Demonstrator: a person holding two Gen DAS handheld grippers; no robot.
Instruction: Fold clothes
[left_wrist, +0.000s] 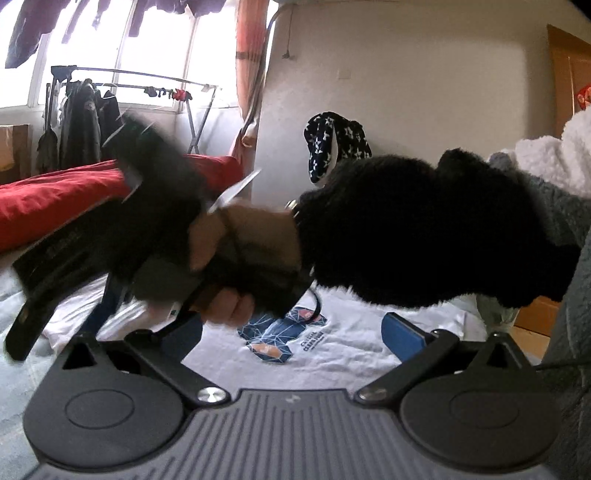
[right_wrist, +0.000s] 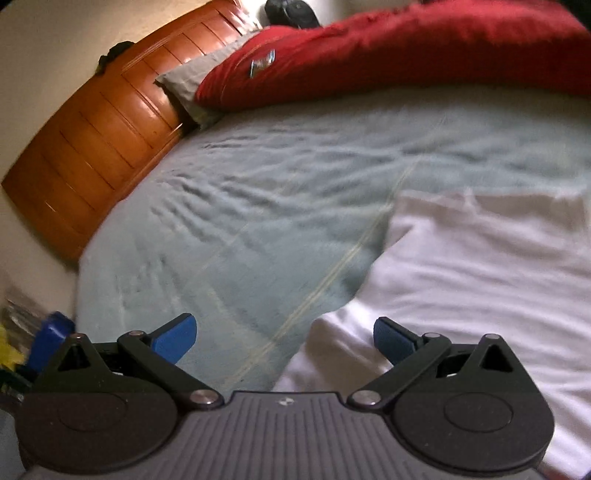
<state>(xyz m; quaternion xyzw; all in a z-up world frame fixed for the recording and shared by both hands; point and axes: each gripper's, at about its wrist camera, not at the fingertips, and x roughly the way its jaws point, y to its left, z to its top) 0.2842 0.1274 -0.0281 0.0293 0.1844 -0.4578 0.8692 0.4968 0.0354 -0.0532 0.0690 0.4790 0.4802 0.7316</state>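
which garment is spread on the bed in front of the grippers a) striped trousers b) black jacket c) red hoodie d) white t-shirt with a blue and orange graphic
d, the left wrist view shows a white t-shirt with a blue and orange geometric print lying flat on the pale blue bed sheet, with both the left gripper and right gripper open above it.

1. A white T-shirt (left_wrist: 343, 343) is laid flat on the pale blue bed sheet (right_wrist: 258, 192), its printed side up.
2. A blue and orange geometric graphic (left_wrist: 280, 332) with small text beside it is seen on the chest.
3. Soft wrinkles are seen across the white cloth (right_wrist: 480, 266).
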